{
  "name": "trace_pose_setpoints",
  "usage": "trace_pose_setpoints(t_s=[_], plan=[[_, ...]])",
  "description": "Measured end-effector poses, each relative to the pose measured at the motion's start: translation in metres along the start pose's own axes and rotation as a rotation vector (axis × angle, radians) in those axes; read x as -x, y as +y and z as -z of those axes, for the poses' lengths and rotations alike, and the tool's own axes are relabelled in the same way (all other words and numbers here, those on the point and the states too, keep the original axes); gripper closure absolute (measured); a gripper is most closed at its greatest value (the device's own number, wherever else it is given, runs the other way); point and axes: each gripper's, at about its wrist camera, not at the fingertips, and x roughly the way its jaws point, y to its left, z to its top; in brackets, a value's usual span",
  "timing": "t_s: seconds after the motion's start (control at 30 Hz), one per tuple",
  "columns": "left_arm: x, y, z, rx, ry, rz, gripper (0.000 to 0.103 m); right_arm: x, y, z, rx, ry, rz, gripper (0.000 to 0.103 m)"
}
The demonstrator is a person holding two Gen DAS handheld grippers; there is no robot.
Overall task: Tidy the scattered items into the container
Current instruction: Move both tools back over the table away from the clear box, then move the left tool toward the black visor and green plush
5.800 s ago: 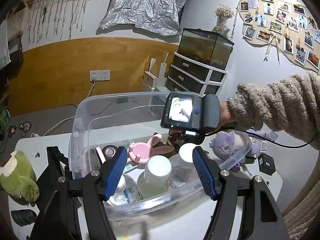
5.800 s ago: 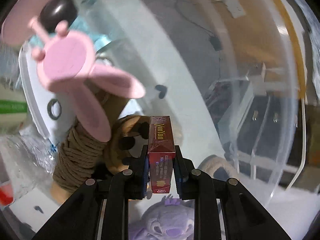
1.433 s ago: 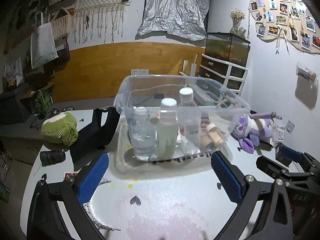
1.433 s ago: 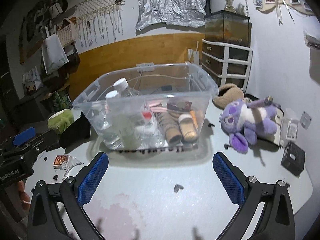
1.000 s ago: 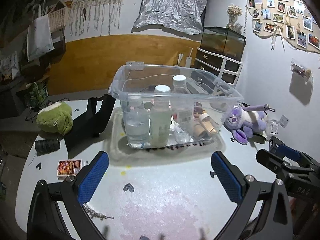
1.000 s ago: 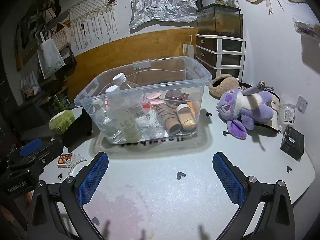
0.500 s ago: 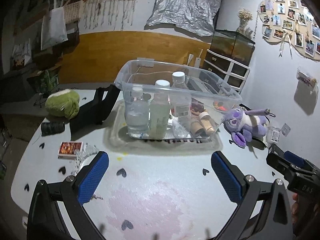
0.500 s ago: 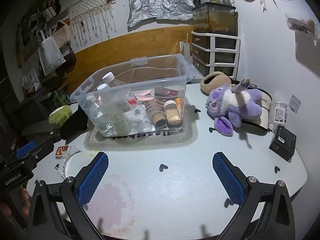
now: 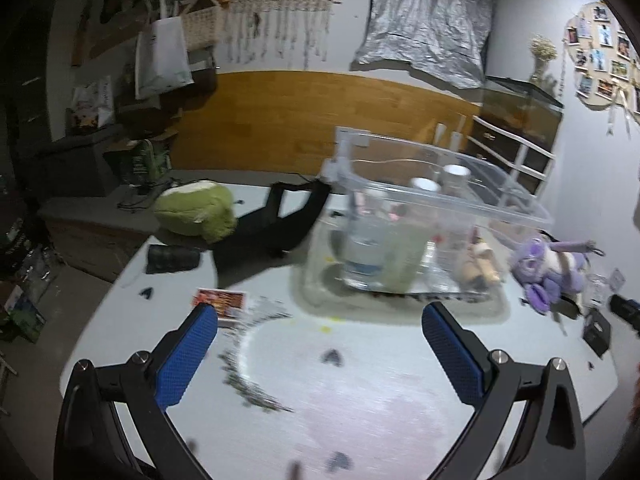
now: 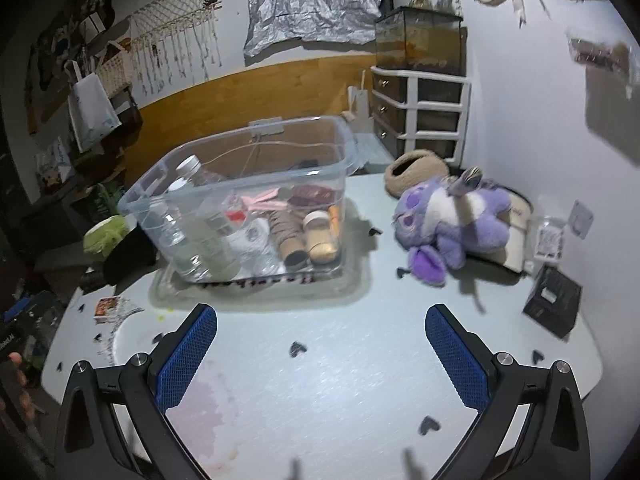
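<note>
Well back from the clear plastic storage bin [image 10: 248, 204], the left gripper [image 9: 320, 350] and right gripper [image 10: 320, 352] both gape wide, holding nothing. Bottles and tubes fill the bin; a purple plush toy [image 10: 452, 220] lies just beside it on the white table [image 10: 340, 380].

The clear plastic container [image 10: 256, 184] stands upright mid-table, holding bottles [image 10: 192, 236] and tubes. A purple plush [image 10: 452, 220] lies to its right, a green plush [image 9: 196, 212] to its left.

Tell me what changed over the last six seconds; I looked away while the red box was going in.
The right gripper let go of the red box, which lies inside the bin, and pulled back, open. The left gripper backed off too. The bottles, purple plush and green plush stayed put.
</note>
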Motion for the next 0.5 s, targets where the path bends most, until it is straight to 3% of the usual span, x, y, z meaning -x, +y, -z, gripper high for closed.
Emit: trace_pose_setpoints(t_s=[0.27,0.5], plan=[[-0.052,0.079,-0.014,-0.058,0.038,-0.081,0.001,-0.007,0.019,-0.001,-0.13,0.029,0.072,0.0],[-0.105,0.136,-0.007,-0.129,0.117,-0.143,0.001,-0.02,0.059,0.011,-0.157,0.085,0.095,0.0]])
